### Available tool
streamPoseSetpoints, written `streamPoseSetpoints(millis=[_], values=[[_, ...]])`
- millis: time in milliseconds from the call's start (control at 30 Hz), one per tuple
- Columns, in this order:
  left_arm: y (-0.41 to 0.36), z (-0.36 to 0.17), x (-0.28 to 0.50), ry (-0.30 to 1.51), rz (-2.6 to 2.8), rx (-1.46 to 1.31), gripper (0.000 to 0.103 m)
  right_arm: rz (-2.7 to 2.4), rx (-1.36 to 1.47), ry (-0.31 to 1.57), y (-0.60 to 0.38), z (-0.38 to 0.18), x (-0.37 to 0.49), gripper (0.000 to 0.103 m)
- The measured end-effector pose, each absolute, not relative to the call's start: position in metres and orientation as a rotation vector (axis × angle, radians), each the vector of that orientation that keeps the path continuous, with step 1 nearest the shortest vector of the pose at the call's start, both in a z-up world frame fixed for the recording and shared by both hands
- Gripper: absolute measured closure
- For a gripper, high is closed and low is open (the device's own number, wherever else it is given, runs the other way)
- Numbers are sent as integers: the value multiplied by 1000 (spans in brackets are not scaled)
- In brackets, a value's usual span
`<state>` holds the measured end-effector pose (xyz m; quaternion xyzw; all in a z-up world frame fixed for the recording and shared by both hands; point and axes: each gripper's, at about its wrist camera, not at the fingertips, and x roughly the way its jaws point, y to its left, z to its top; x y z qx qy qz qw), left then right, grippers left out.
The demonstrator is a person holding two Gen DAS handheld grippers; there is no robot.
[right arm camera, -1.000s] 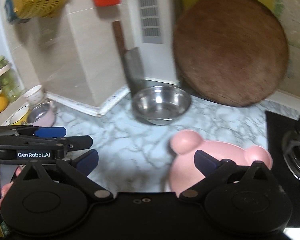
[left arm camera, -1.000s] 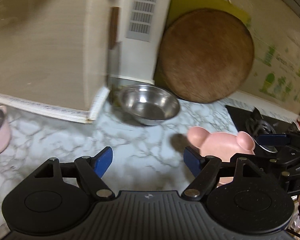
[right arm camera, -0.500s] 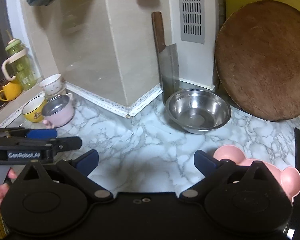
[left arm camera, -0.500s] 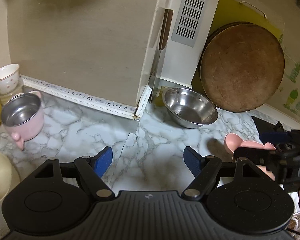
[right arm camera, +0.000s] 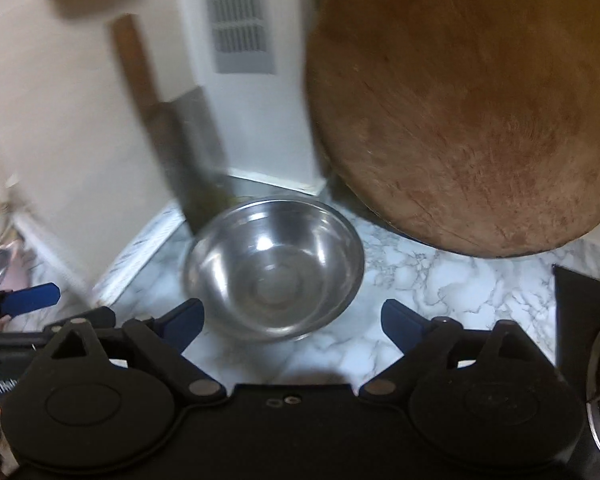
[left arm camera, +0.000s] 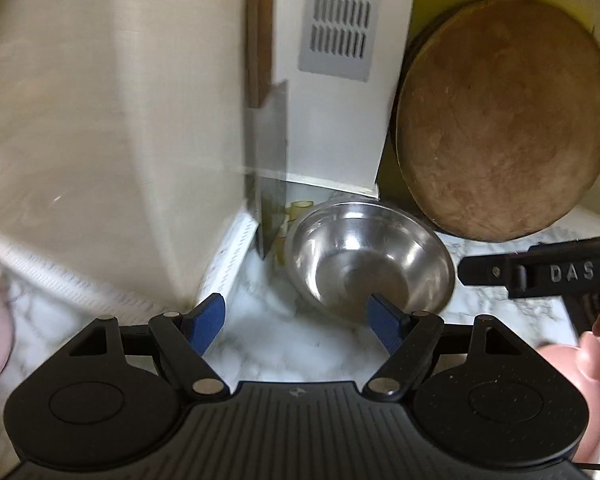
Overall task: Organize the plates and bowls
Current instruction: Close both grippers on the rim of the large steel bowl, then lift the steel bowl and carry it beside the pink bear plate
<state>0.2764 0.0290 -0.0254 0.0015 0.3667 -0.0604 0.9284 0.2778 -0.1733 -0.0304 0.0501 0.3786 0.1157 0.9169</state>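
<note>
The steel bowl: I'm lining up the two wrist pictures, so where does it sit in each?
Left wrist: steel bowl right of centre, beyond the right blue fingertip.
Right wrist: steel bowl at centre, between and beyond both fingertips.
Shared landmark: the round wooden board leaning upright behind the bowl, to its right.

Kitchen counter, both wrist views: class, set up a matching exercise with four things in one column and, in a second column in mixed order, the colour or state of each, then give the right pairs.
Things:
1. steel bowl
2. round wooden board
3. cleaver
4. pink bear-eared plate

Colour or state:
A. stands on edge, leaning at the wall
B. pale pink, at the right edge of the left wrist view
C. upright and empty on the marble counter
D. blade down in the corner, wooden handle up

Pairs: 1-C, 2-A, 3-D, 4-B
</note>
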Motion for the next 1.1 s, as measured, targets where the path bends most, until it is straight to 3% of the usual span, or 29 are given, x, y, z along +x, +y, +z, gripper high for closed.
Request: streamPoseSetpoints(millis=[367, 500, 567, 633, 700, 767, 900, 967, 1100], values=[[2, -76, 354, 894, -54, -26, 26, 149, 164, 898, -199, -80, 369, 30], [-1, -87, 368, 917, -36, -28, 28, 147, 198, 930, -204, -92, 387, 46], [-1, -92, 374, 943, -26, -45, 38, 146, 199, 942, -204, -99, 393, 49], [-1, -95, 377, 953, -17, -47, 42, 148, 209, 960, -203, -105, 398, 52], [-1, -97, 379, 956, -11, -40, 48, 153, 231, 978, -204, -111, 401, 64], [-1, -98, 380, 963, -8, -43, 62, 157, 238, 990, -203, -114, 403, 72], [0, -99, 382, 976, 4, -52, 76, 172, 255, 988, -203, -113, 402, 89], [0, -99, 382, 973, 4, -42, 83, 177, 257, 988, -202, -112, 401, 90], [-2, -98, 382, 973, 8, -27, 84, 173, 266, 987, -202, -110, 397, 90]])
